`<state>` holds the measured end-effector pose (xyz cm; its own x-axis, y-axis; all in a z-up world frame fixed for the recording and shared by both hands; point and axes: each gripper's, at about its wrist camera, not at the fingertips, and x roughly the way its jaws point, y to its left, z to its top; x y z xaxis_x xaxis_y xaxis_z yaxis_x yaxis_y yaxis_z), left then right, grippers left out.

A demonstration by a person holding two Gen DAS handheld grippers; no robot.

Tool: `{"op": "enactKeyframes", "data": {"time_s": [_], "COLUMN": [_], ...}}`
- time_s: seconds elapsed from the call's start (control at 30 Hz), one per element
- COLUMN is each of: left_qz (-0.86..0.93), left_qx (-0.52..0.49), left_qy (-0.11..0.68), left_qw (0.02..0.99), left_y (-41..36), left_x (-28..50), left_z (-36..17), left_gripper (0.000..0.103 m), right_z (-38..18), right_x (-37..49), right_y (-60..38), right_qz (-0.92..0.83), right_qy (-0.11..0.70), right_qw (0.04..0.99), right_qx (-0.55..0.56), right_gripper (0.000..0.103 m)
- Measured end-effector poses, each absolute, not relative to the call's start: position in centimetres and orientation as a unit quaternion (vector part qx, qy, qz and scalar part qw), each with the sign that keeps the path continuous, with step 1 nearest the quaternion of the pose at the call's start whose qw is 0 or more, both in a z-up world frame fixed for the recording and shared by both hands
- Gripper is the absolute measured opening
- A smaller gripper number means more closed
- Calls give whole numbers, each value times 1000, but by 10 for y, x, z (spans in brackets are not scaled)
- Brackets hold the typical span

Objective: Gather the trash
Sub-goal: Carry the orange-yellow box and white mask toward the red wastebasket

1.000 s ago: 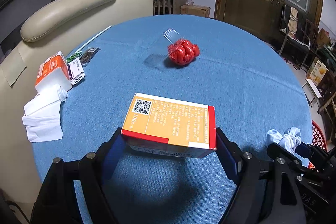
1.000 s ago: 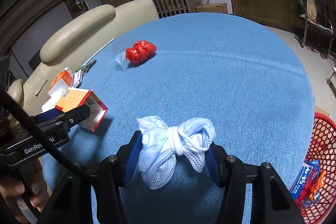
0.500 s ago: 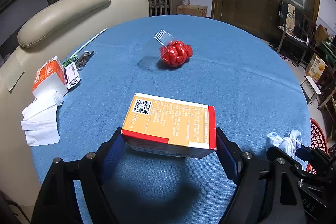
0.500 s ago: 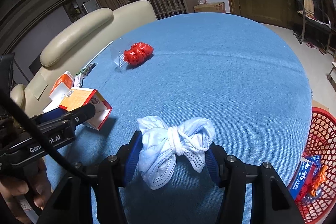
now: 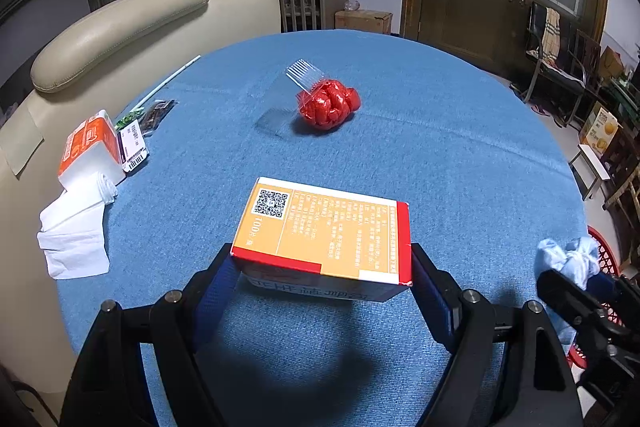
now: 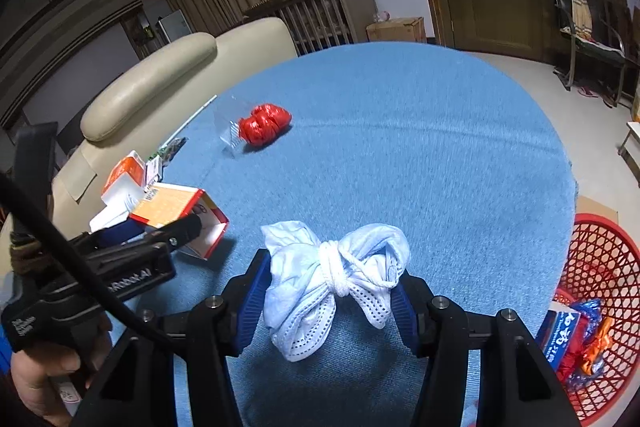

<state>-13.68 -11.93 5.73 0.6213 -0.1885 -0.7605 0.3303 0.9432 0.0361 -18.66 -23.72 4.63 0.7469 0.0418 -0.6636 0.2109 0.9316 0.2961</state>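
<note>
Tongs, left: my left gripper (image 5: 322, 267) is clamped on the orange-and-red box (image 5: 326, 237); both blue pads press its short ends and the box hangs tilted above the cloth, casting a shadow beneath

Tongs, right: my right gripper (image 6: 328, 287) pinches the knotted white mask bundle (image 6: 332, 275); the pads (image 6: 253, 301) squeeze it from both sides, the loose mesh end drooping below them

Table edge: the round blue table (image 6: 420, 155) curves away just to the right of my right tongs; its rim falls off toward the floor there

Basket: the red basket (image 6: 600, 267) stands on the floor below that rim, to the right of my right tongs; wrappers already lie in it

Open room: bare blue cloth ahead of both tongs and between them; nothing stands between the right tongs and the rim

Ahead: the red crumpled wrapper (image 5: 328, 105) with a clear plastic piece (image 5: 304, 77) against it, well beyond the box

Left side: a tissue pack (image 5: 90, 151) and white tissues (image 5: 74, 233) near the far-left rim, beside the cream sofa (image 5: 120, 27); well apart from my left tongs
</note>
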Motion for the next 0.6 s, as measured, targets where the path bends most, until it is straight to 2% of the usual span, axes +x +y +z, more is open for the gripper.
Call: {"op": "enactKeyframes", "data": {"time_s": [0.6], "left_qz": [-146], "left_qx": [79], "left_qy": [404], "left_qw": [899], "left_y": [-116], "left_x": [-141], "left_z": [63], "left_gripper": [83], "right_z": [60], "right_x": [-194], "right_y": [-235], "right_qz": [-54], "right_qy": [338], "right_qw": [924], "right_qx": [170], "right_gripper": [59]}}
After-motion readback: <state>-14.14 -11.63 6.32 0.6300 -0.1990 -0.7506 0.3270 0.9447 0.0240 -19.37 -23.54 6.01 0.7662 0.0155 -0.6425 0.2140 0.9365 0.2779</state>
